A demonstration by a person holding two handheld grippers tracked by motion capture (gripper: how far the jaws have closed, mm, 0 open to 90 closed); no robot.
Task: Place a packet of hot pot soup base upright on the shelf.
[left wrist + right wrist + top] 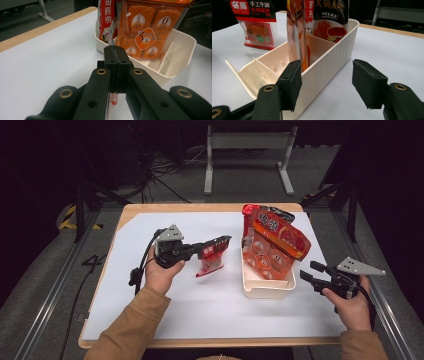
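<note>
High view first: the left claw [223, 241] is clamped on the top edge of a small red sauce packet [210, 262], which hangs clear above the white table [150, 310], roughly mid-table and a bit toward the far edge. Just to its right sits the cream bin [265, 287], near the table's right edge, with 2 bigger pouches already standing in its far end: an orange pouch [277, 242] leaning toward the right, and a red and black pouch [260, 212] behind it. The right claw [309, 271] hangs just off the bin's right wall, gripping nothing.

Left gripper view: the jaws are pressed flat together with the thin packet seam [113, 50] sticking out past the tips and a bit of red peeking out underneath. Looks like a pinch on the seal only, so I'd move slowly to stop the packet swinging. The bin [180, 47] is dead ahead, and the open compartment nearest the camera, this side of the divider [166, 56], seems the obvious target.

Right gripper view: the jaws stand wide apart, nothing between them, lined up either side of the bin's ribbed wall [329, 62]. You can see the free slots [272, 65] and the hanging packet [255, 25] beyond. My take: steady the bin with the right claw first, bring the packet over a free slot, lower it bottom-first until it rests, then release. Watch that leaning orange pouch, since a bump could tip it.
</note>
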